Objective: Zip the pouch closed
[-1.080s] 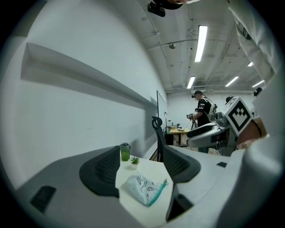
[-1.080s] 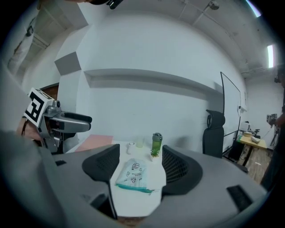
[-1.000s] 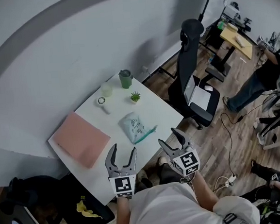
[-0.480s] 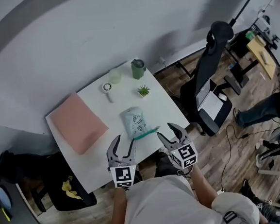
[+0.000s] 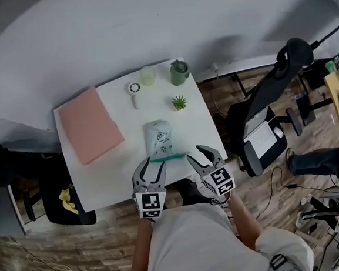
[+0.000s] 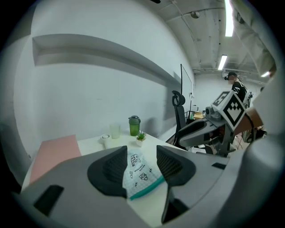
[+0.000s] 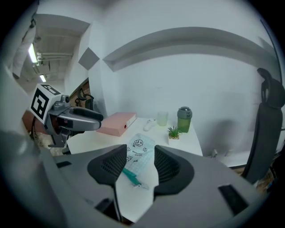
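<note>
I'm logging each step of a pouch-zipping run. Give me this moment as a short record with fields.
pouch: flat on white table, teal zipper along its near end
left gripper: jaws apart, just been closing, nothing between them; pouch just ahead
right gripper: jaws apart, just been closing, empty, by zipper's right end
other items: pink folder, small plant, green bottle, clear cup
progress: zipper not yet gripped

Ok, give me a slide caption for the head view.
Left gripper and right gripper, empty jaws just narrowing, hover at the near, teal-zipper end of the pouch on the white table.
</note>
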`<state>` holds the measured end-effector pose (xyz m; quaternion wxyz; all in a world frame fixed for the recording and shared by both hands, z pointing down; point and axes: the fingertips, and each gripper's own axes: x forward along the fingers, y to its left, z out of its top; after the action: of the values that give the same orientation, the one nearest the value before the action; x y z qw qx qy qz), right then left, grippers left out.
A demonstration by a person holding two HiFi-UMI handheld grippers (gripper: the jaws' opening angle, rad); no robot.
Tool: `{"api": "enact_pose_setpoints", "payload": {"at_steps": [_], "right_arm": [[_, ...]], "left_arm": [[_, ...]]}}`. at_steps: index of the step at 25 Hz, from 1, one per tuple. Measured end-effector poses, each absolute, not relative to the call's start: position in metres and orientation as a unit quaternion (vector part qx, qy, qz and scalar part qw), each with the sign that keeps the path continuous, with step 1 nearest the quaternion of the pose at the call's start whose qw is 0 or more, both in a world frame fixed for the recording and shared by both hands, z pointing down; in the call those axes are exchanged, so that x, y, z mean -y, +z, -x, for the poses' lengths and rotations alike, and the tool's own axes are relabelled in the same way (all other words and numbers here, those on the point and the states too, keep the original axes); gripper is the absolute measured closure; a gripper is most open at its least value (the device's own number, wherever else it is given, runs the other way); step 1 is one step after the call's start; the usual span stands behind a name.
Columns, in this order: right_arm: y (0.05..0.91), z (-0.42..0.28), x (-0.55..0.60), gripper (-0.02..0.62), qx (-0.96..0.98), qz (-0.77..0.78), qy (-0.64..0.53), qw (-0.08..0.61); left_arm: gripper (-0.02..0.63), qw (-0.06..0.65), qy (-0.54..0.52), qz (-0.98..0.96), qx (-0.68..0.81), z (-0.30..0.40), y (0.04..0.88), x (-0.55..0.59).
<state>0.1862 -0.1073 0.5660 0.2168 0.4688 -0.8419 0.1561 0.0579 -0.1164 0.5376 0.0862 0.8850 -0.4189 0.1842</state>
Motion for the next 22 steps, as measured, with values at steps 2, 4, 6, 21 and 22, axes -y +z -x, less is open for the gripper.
{"api": "enact_pose_setpoints", "payload": {"at_steps": [2,4,6,21,22], "right_arm": [[0.578,-0.19,0.11,0.407,0.85,-0.447,0.158,0.23],[0.589,-0.192,0.112,0.413,0.857,-0.426,0.16,0.241],[0.599,-0.194,0.111,0.424,0.864,-0.404,0.163,0.252],[0.668,-0.188,0.089,0.495,0.899,-0.237,0.143,0.339],[0.671,-0.188,0.088,0.494,0.899,-0.23,0.141,0.344]], "left_arm": [[0.408,0.096,0.193,-0.879,0.425,-0.064,0.549,0.116],[0.411,0.103,0.201,-0.874,0.431,-0.071,0.559,0.115],[0.413,0.11,0.209,-0.869,0.436,-0.078,0.569,0.114],[0.454,0.176,0.251,-0.838,0.452,-0.114,0.646,0.085],[0.454,0.179,0.253,-0.837,0.451,-0.116,0.65,0.084]]}}
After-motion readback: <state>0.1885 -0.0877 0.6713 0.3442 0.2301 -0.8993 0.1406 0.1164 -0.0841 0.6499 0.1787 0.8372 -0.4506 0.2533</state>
